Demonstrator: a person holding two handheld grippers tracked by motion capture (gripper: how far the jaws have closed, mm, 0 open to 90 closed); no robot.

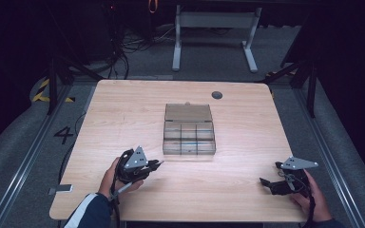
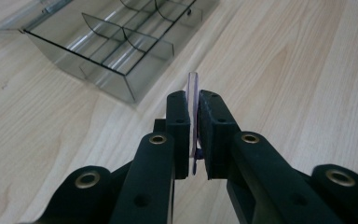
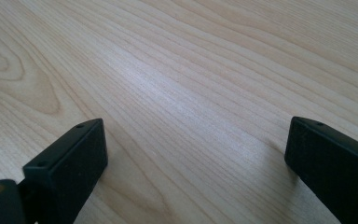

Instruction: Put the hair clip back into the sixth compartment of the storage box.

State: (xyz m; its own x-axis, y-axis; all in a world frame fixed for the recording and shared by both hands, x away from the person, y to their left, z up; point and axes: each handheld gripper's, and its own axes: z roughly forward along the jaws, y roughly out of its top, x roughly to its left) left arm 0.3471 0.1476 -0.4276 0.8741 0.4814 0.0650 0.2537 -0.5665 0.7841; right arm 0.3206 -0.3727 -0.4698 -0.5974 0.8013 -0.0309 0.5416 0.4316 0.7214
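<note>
1. Left gripper (image 2: pixel 193 135) held low, aimed toward the clear compartment box (image 1: pixel 189 130), jaws clamped on a thin clear disc (image 2: pixel 193 91).
2. Right gripper (image 1: pixel 272 179) rests near the table (image 1: pixel 123 109) edge, jaws wide apart.

Your left gripper (image 1: pixel 158 164) and right gripper (image 1: pixel 265 182) are both matte black, each topped with a grey three-cornered plate dotted with small dark holes. Seen close up, their blocky black jaws carry brass-ringed screw holes at the linkage joints. Your left sleeve (image 1: pixel 89 212) is dark navy with white stripes.
</note>
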